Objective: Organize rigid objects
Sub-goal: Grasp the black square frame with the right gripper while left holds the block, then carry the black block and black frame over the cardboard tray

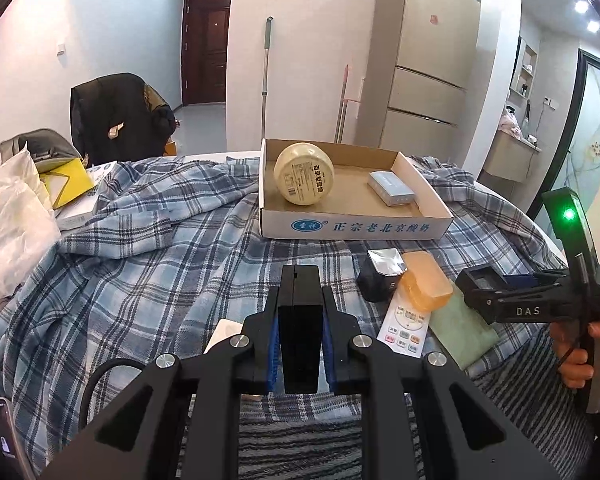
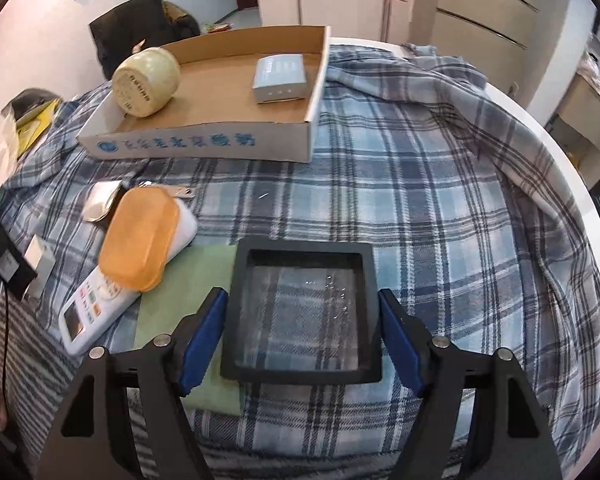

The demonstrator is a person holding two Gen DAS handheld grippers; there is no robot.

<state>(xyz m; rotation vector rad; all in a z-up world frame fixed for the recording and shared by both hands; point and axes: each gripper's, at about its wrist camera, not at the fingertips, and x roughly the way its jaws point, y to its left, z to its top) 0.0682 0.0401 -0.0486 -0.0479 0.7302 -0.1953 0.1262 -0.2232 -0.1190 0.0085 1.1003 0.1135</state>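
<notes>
Plaid cloth (image 2: 420, 200) bears "正宗老北京酸奶" tray (image 1: 356, 229); left tool (image 1: 300, 332) clamps black block (image 1: 300, 320), "DAS" right tool (image 2: 302, 324) brackets frame (image 2: 300, 312).

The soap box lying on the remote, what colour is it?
Translucent orange soap box, clearest in the right wrist view.

"DAS" stands on the right gripper (image 1: 480, 284); "正宗老北京酸奶" on the cardboard tray (image 1: 352, 227).

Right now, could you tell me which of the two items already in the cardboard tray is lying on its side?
The round cream jar at the tray's left end: it is tipped over, labelled flat face toward the camera. The small grey-blue box lies flat.
</notes>
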